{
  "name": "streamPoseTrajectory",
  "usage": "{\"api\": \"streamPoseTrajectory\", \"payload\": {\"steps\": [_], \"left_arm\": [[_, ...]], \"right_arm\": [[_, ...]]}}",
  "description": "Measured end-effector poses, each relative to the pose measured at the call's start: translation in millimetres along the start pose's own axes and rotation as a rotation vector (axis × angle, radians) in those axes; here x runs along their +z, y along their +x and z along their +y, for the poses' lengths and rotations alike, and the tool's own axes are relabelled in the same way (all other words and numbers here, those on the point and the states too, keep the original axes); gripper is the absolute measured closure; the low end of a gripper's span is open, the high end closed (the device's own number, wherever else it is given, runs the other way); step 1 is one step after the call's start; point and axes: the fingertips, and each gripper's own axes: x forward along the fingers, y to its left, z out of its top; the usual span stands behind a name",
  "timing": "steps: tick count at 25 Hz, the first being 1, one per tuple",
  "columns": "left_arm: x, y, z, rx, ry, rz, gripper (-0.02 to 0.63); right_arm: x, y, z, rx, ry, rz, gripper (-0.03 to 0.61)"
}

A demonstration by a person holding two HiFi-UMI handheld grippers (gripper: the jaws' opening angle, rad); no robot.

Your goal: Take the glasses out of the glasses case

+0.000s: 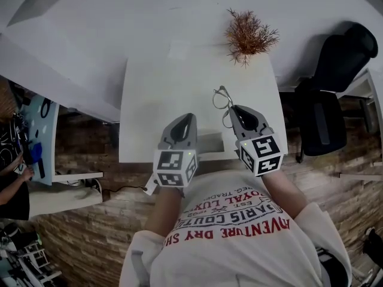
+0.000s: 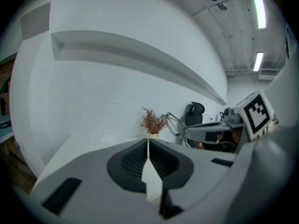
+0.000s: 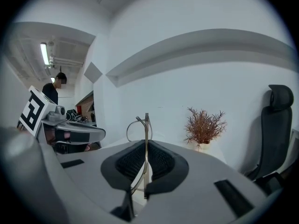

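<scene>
Thin metal-framed glasses [image 1: 222, 97] hang above the white table [image 1: 155, 100], pinched by one side in my right gripper [image 1: 234, 109], which is shut on them. In the right gripper view the frame [image 3: 146, 120] stands upright between the pads, one round lens rim curving left. My left gripper [image 1: 190, 117] hovers over the table's front edge with its jaws closed and nothing visible between them [image 2: 148, 143]. A pale box-like shape, probably the glasses case [image 1: 210, 143], lies at the front edge between the two grippers. The left gripper view shows the glasses [image 2: 174, 122] to its right.
A dried reddish plant [image 1: 248, 36] stands at the table's far edge, with a flat white patch [image 1: 178, 51] to its left. A black office chair [image 1: 335, 94] is off the table's right side. A person [image 1: 12, 184] is at a side desk, far left.
</scene>
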Motion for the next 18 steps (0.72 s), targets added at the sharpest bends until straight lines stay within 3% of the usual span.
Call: {"api": "streamPoseTrajectory", "payload": {"steps": [18], "left_arm": [[-5.8,3.4,-2.1,0.014,-0.016,0.017,0.601]], "right_arm": [[-9.9,6.0,-5.7,-0.001,0.004,0.031,0.552]]}}
